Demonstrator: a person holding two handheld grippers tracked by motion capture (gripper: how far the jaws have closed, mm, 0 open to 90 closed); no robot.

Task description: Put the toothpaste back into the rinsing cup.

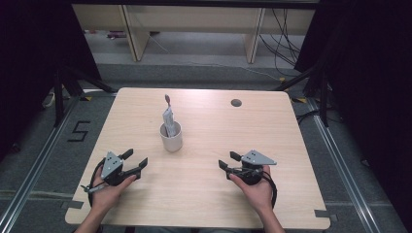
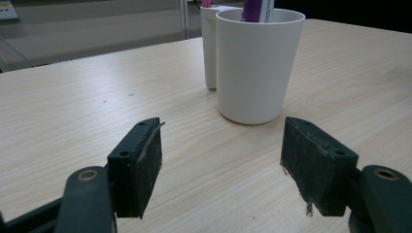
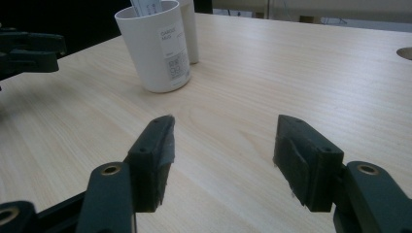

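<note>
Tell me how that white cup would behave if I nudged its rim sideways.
The white cup looks tall, narrowing to its base, so it would probably tip rather than slide. The tube standing in it likely makes it top-heavy. Its smooth wall may slip between the left gripper pads.

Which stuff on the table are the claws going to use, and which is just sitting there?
For the job:
white cup
tube standing in the cup
left claw, open
right claw, open

Just there:
round hole in the table
label on the cup
cables on the floor
</note>
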